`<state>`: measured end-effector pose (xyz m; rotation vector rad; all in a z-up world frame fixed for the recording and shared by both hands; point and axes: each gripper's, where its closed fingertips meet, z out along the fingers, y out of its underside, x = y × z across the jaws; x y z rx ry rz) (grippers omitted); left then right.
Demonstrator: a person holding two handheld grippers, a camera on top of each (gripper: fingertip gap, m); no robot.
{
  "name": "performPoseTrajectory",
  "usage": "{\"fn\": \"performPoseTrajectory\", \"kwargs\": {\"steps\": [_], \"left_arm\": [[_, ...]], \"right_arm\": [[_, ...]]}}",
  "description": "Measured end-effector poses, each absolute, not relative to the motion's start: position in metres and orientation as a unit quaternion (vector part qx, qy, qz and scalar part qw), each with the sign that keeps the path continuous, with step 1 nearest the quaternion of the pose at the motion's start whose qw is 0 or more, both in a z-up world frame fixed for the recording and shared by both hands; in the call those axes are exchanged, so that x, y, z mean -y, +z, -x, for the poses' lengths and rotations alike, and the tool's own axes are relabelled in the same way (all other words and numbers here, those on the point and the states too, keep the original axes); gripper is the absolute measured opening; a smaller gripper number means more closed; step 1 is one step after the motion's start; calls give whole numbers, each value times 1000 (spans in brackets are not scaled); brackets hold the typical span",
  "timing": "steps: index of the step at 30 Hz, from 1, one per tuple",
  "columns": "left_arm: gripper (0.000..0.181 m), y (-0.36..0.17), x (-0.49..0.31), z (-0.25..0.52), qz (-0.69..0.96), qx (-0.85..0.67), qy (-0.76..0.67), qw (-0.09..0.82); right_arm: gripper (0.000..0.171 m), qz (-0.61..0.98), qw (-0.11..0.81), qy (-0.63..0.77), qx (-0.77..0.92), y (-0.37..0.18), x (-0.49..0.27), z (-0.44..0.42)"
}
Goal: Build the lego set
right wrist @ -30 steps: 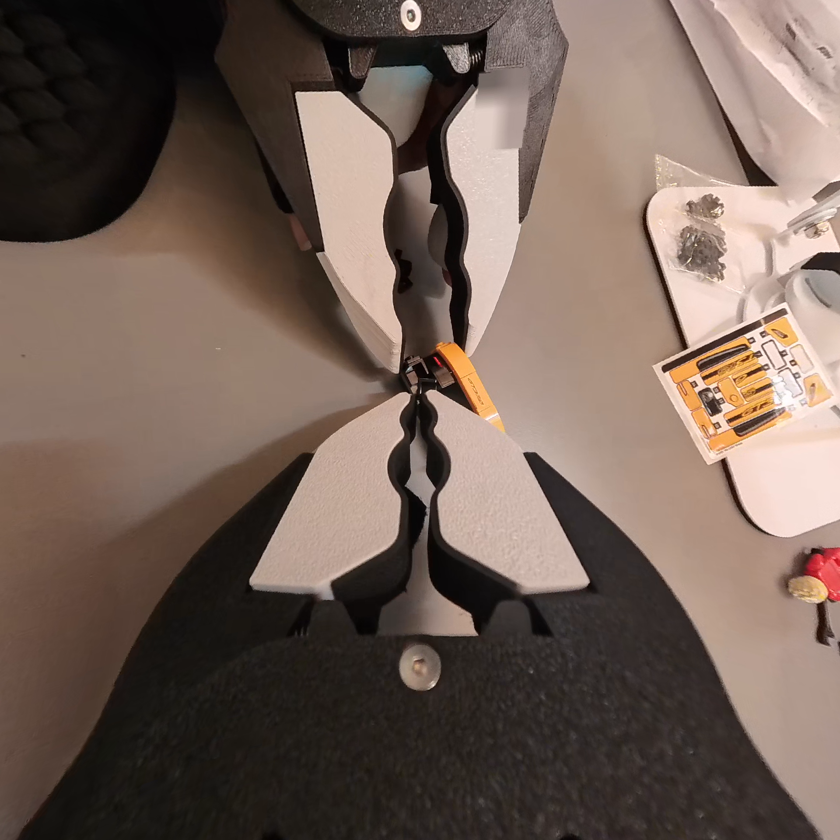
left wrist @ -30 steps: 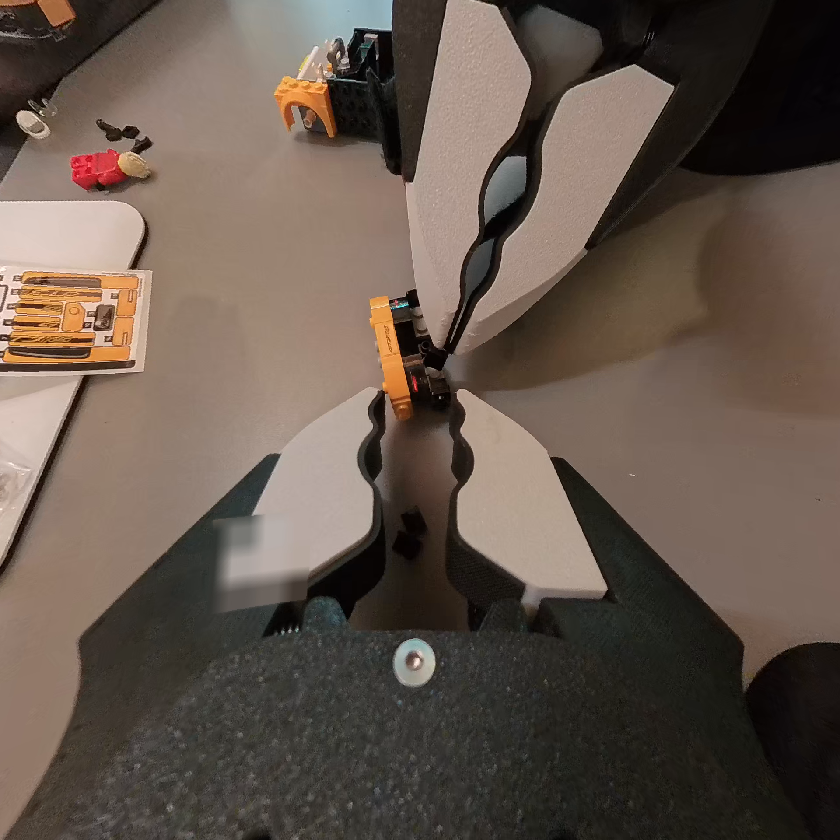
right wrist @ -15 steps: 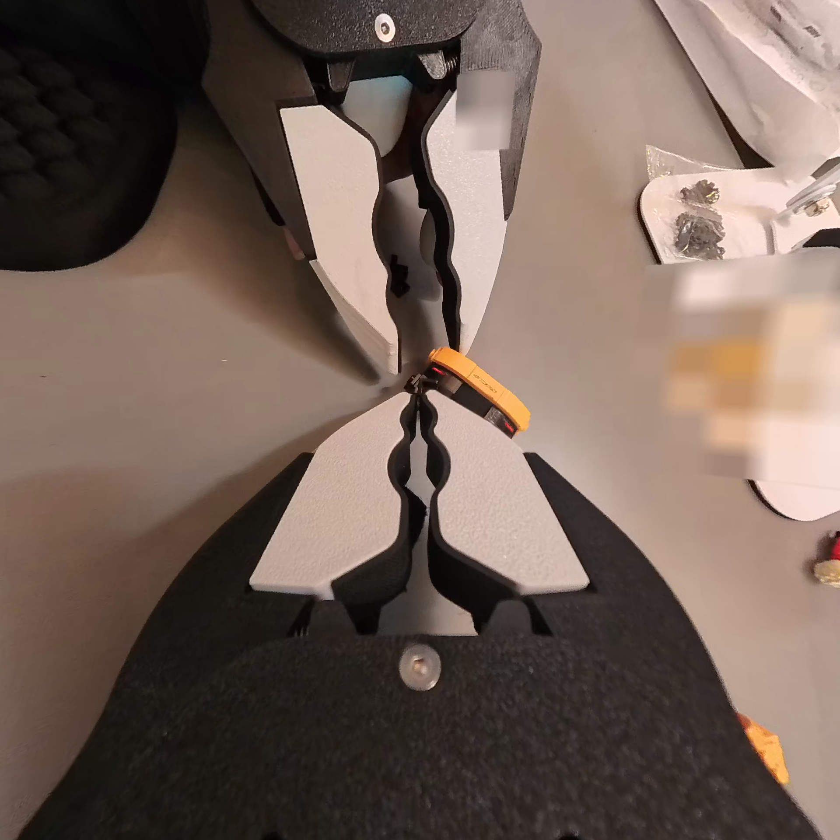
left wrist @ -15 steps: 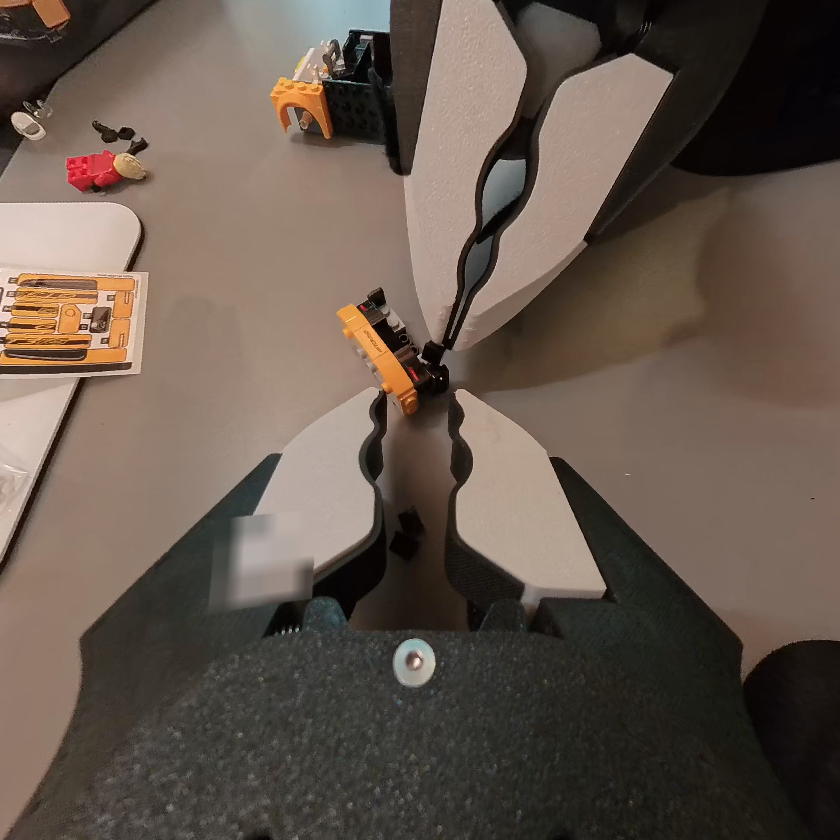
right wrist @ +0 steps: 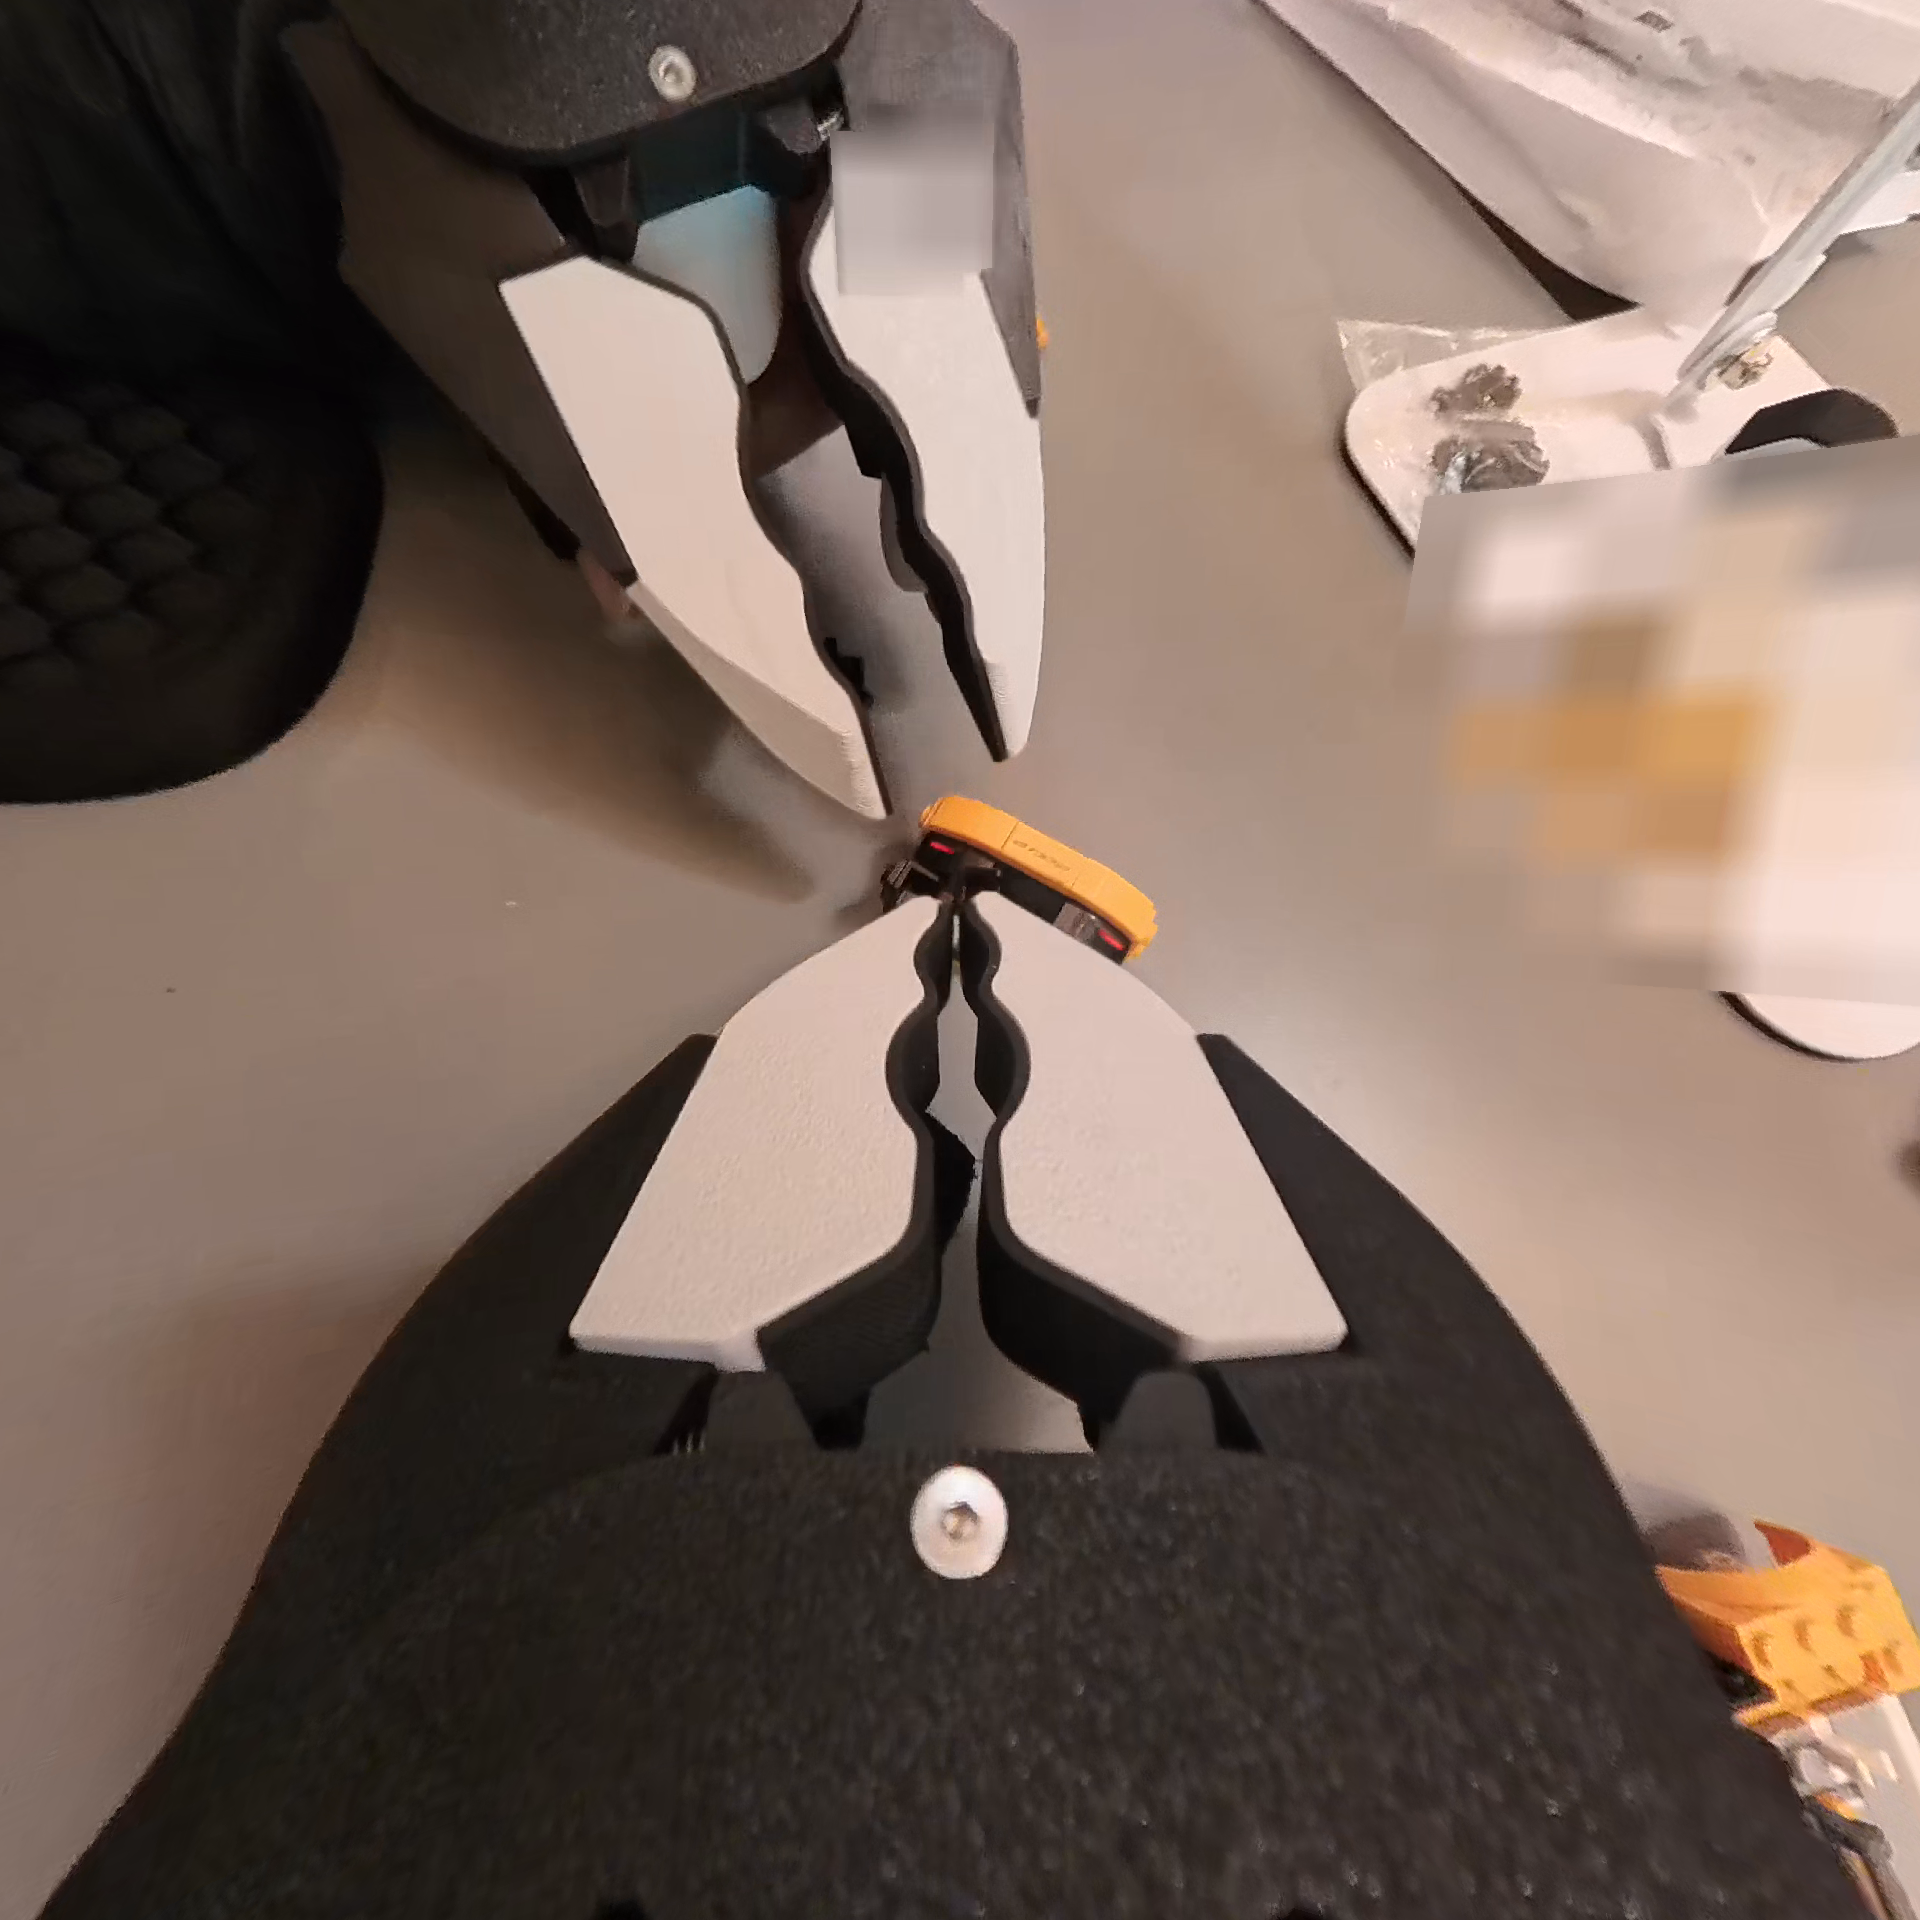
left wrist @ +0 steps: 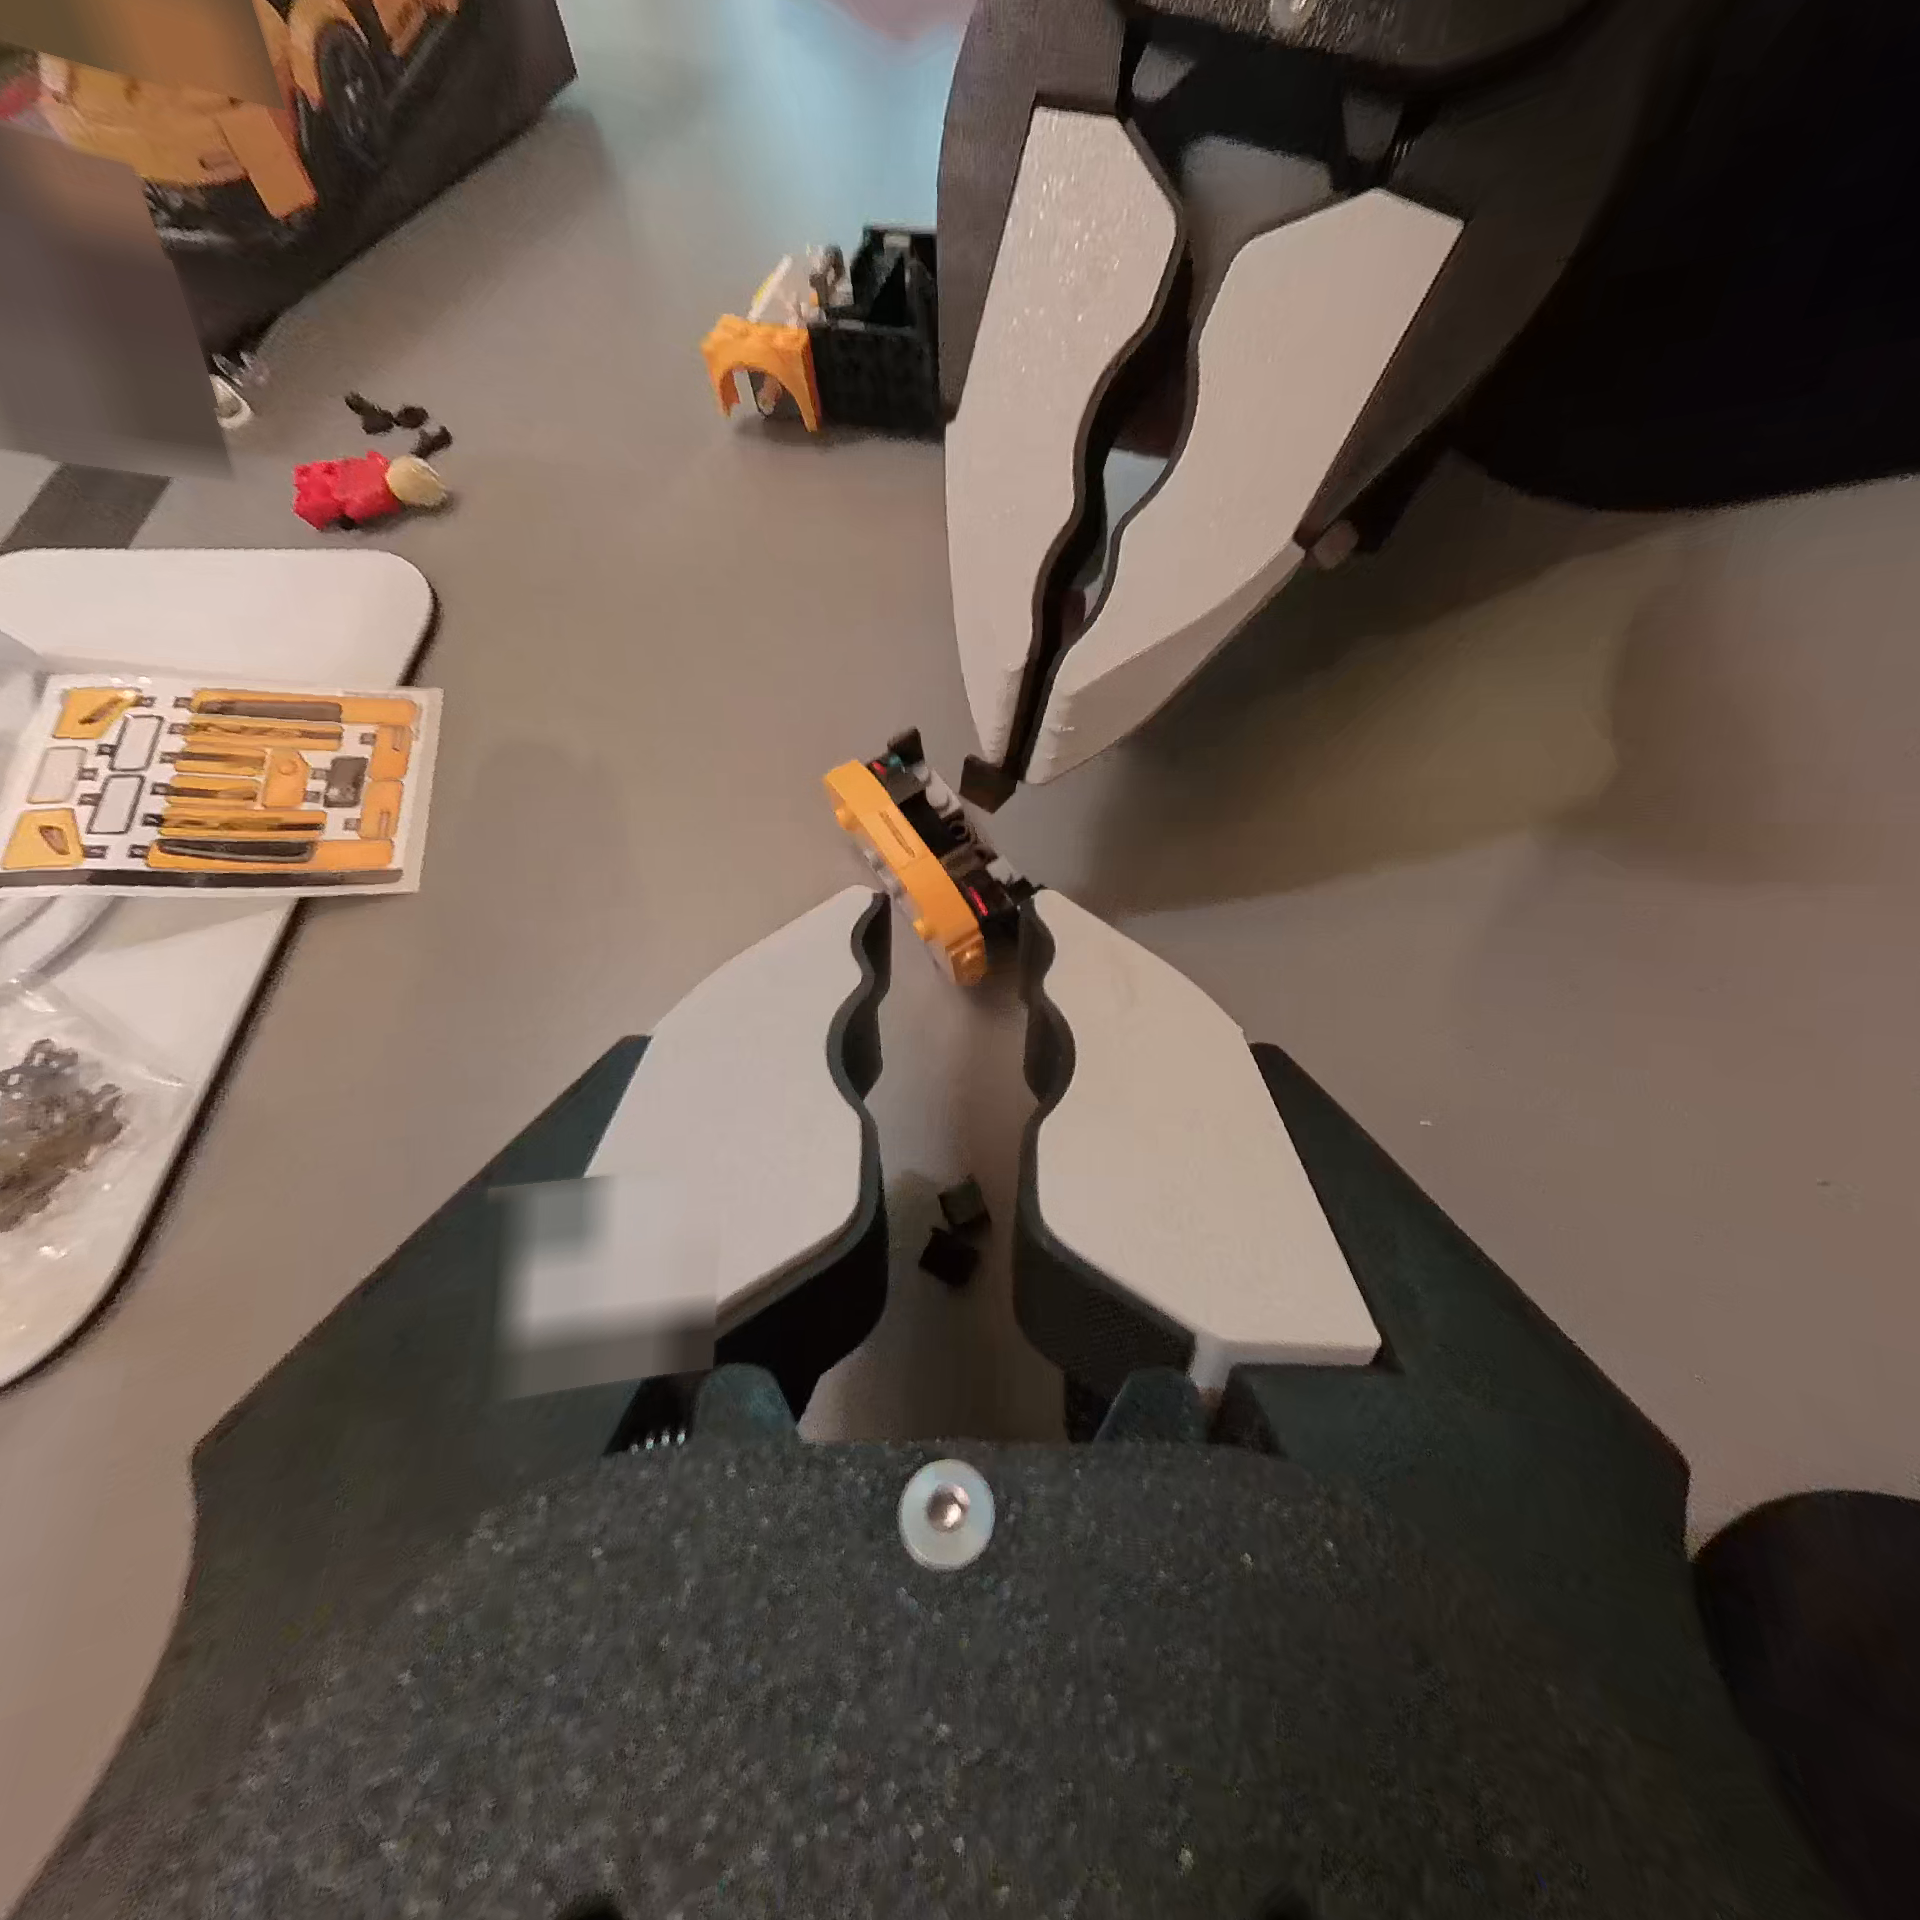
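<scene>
One small orange-and-black lego assembly (left wrist: 928, 869) sits at the tips of two grey-fingered claws: the left claw (left wrist: 954, 914) gapes wide, untouching. The right claw (right wrist: 954, 914) pinches its black edge; two loose black bits (left wrist: 956, 1231) lie between the left's fingers, shape unclear.

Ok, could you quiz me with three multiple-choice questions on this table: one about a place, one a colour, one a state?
1. The sticker sheet lies on: A the white board; B the box; C a black cushion.
2. The small figure lying on the table is: A blue; B red; C green.
3. The right gripper is: A wide open; B out of sight; C shut on the orange-and-black piece.
Answers: A, the sheet rests on the board's edge; B, its body is red; C, the tips pinch the piece's black end.
</scene>
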<state>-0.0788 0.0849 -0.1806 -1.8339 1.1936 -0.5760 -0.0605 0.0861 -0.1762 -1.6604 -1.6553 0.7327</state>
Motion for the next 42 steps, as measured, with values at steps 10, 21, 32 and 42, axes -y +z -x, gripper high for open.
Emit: {"fn": "performPoseTrajectory", "kwargs": {"steps": [10, 21, 32, 42], "left_arm": [[16, -149, -82, 68, 692, -474, -234, 491], [14, -141, -79, 60, 637, -533, -124, 543], [10, -138, -75, 58, 638, -518, -170, 543], [10, -100, -40, 62, 580, -400, -550, 447]], "right_arm": [[1, 633, 348, 375, 581, -149, -83, 63], [1, 640, 294, 477, 526, -135, -73, 65], [2, 635, 257, 519, 512, -130, -65, 65], [10, 511, 376, 456, 624, -109, -51, 59]]}}
